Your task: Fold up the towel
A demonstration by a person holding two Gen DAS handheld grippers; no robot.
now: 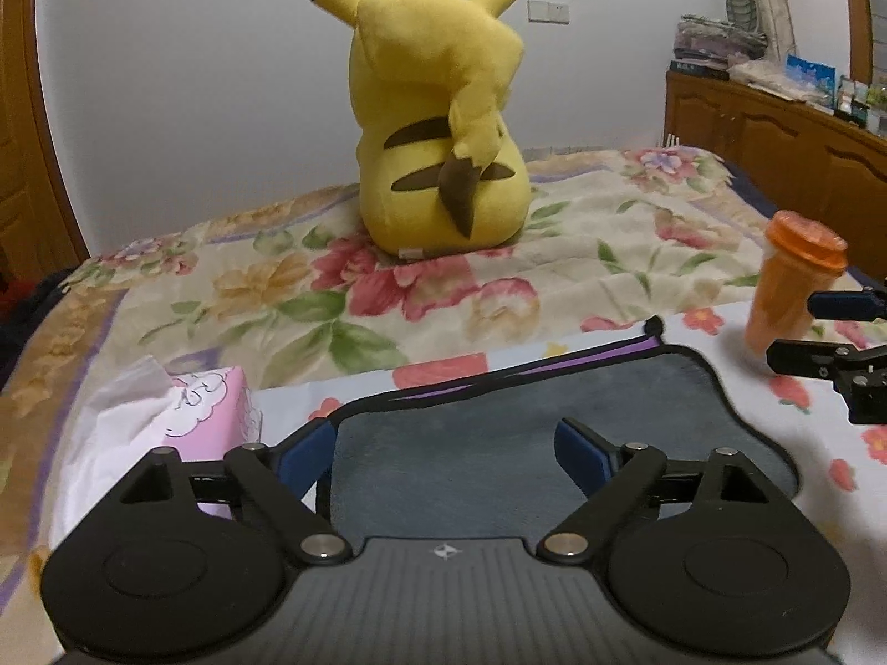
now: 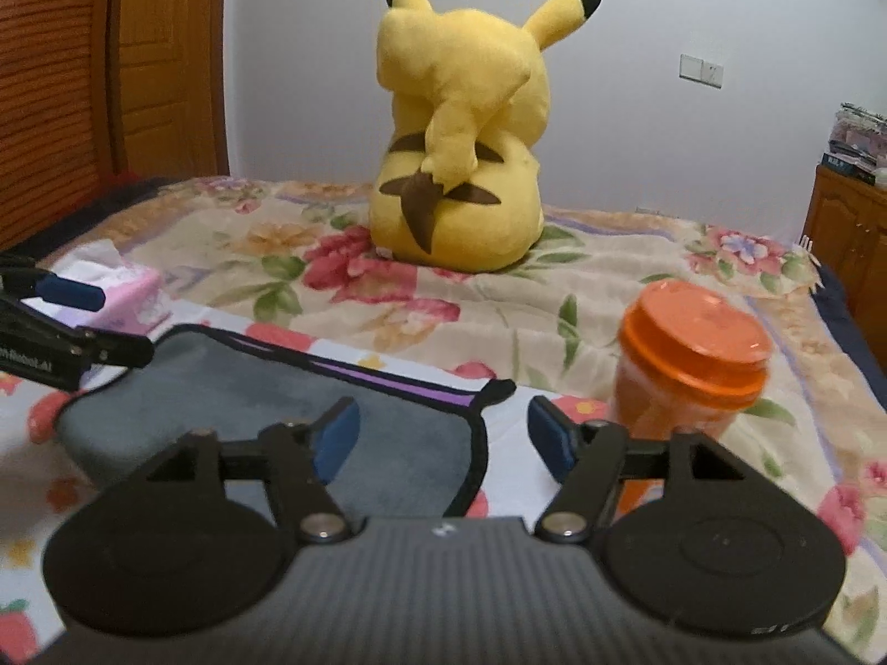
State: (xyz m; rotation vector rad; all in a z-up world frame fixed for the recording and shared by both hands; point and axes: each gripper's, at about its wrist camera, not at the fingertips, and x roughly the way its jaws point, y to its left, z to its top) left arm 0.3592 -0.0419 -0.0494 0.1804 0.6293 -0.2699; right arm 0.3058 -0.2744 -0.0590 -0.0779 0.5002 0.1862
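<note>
A: What did the room look like?
B: A bed (image 1: 388,299) with a floral bedspread (image 2: 443,299) ran to a pale wall. A wooden cabinet (image 1: 776,133) stood on the right, and a Pikachu plush (image 1: 438,127) sat upright with its back to both cameras.
A: And the claws?
B: The left claw (image 1: 443,443) had its jaws wide apart, hovering over the towel, gripping nothing. The right claw (image 2: 441,435) was likewise spread and empty, straddling the towel's right edge.
A: Where was the towel?
B: The grey towel (image 1: 499,421), black-trimmed with a purple layer showing at its far edge, lay flat near the bed's front, long axis running left to right. A pink tissue pack (image 1: 216,404) sat just left of it, an orange lidded cup (image 2: 687,366) to its right.
</note>
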